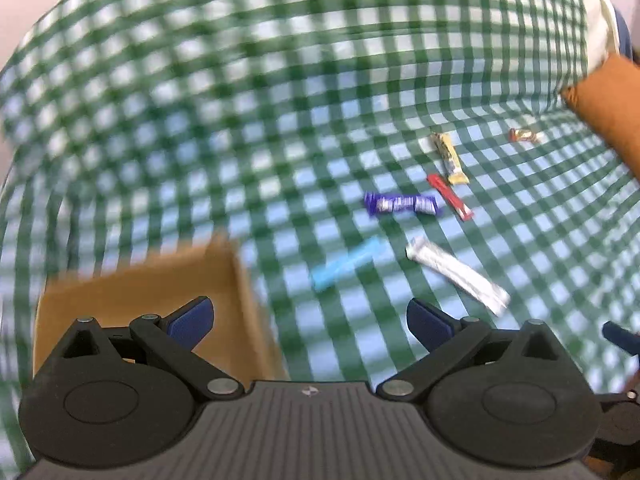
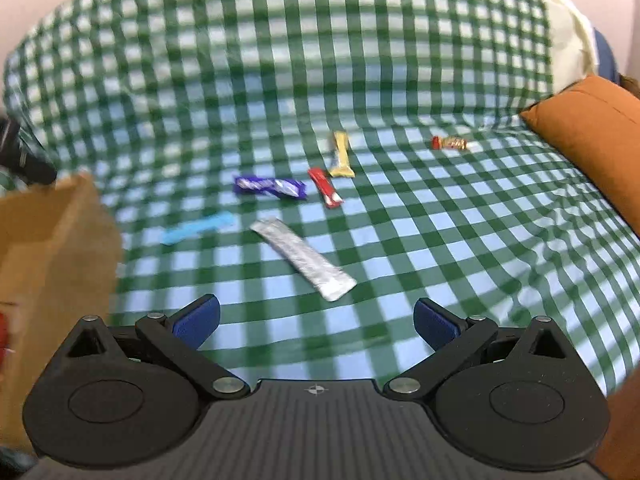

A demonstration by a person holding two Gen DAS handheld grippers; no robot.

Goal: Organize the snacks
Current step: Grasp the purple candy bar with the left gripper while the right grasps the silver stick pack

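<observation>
Several wrapped snacks lie on a green checked cloth: a silver pack (image 2: 304,258) (image 1: 458,271), a light blue bar (image 2: 198,227) (image 1: 346,262), a purple bar (image 2: 270,187) (image 1: 402,204), a red stick (image 2: 325,187) (image 1: 450,197), a yellow bar (image 2: 341,155) (image 1: 449,158) and a small red and gold candy (image 2: 451,143) (image 1: 524,135). A brown cardboard box (image 1: 144,288) (image 2: 48,240) stands at the left. My left gripper (image 1: 310,326) is open and empty, hovering beside the box. My right gripper (image 2: 316,326) is open and empty, just short of the silver pack.
An orange cushion (image 2: 592,136) (image 1: 612,108) lies at the right edge of the cloth. A cream fabric (image 2: 568,32) shows behind it. The right gripper's blue fingertip (image 1: 618,336) shows at the left wrist view's right edge. Something red (image 2: 3,326) shows inside the box.
</observation>
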